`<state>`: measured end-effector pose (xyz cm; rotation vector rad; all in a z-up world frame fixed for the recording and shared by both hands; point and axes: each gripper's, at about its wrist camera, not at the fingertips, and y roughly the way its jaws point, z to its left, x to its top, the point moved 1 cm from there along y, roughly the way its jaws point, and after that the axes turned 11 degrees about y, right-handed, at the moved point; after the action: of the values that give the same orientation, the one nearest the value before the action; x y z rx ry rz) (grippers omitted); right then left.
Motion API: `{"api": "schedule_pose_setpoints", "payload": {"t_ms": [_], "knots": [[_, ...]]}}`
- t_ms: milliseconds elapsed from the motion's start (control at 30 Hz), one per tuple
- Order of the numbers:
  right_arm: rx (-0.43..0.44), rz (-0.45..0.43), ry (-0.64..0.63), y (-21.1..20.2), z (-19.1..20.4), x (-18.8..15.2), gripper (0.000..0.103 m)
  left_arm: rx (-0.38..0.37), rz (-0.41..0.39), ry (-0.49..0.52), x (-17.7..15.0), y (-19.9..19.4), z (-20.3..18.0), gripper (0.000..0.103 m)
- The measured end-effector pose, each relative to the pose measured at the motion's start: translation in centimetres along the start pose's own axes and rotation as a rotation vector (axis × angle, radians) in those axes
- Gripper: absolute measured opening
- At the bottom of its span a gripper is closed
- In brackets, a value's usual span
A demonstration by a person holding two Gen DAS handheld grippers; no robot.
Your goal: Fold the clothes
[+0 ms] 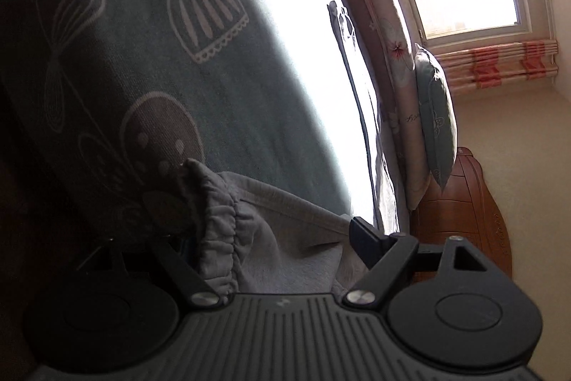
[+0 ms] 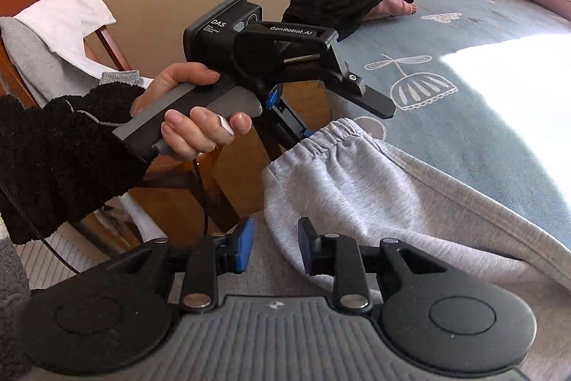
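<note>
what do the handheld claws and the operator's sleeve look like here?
Left claw: black linkage arms, flat black fingers, grey pistol handle, black camera block marked "DAS" and "GenRobot.AI", thin black cable trailing. Right claw: blue pads, ribbed grey base, two round black discs. Sleeve: black fleece.

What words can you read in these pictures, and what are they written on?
"DAS": on the camera box atop the left gripper.
Small lines under it: too small to read for sure.
"GenRobot.AI": on the black clamp beside that box.
Script on the floral headboard cover: unreadable.
</note>
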<state>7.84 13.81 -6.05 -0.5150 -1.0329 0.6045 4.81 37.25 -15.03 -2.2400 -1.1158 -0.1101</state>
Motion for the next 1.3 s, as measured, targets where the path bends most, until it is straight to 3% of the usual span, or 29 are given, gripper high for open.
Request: {"api": "schedule_pose_setpoints", "payload": {"t_ms": [100, 167, 233, 300, 633, 700, 867, 1300], "knots": [[-0.032, -0.063, 0.044, -2.2, -1.0, -0.3, 0.038, 0.042, 0.022, 0.072, 0.1, 0.5, -1.2, 0.077], [-0.060, -0.094, 0.074, -3.4, -1.8, -0.5, 0.039, 0.084, 0.034, 0.114, -0.1, 0.6, -1.7, 0.061], [-0.095, -0.129, 0.106, -4.6, -2.8, -0.8, 0.045, 0.121, 0.046, 0.147, -0.3, 0.6, -2.1, 0.030], [-0.133, -0.162, 0.138, -5.9, -3.7, -1.2, 0.048, 0.155, 0.047, 0.177, -0.4, 0.6, -2.5, 0.011], [-0.423, -0.338, 0.410, -12.4, -9.4, -6.8, 0.072, 0.297, -0.051, 0.352, 2.0, -0.5, -6.7, 0.010], [-0.493, -0.377, 0.485, -13.8, -10.5, -8.5, 0.072, 0.324, -0.068, 0.393, 3.2, -0.7, -7.5, 0.010], [-0.554, -0.478, 0.652, -17.0, -11.8, -12.7, 0.073, 0.372, -0.097, 0.454, 6.5, -0.6, -9.0, 0.010], [-0.711, -0.623, 0.754, -22.1, -11.1, -17.6, 0.075, 0.428, -0.185, 0.488, 10.2, 0.8, -11.4, 0.010]]}}
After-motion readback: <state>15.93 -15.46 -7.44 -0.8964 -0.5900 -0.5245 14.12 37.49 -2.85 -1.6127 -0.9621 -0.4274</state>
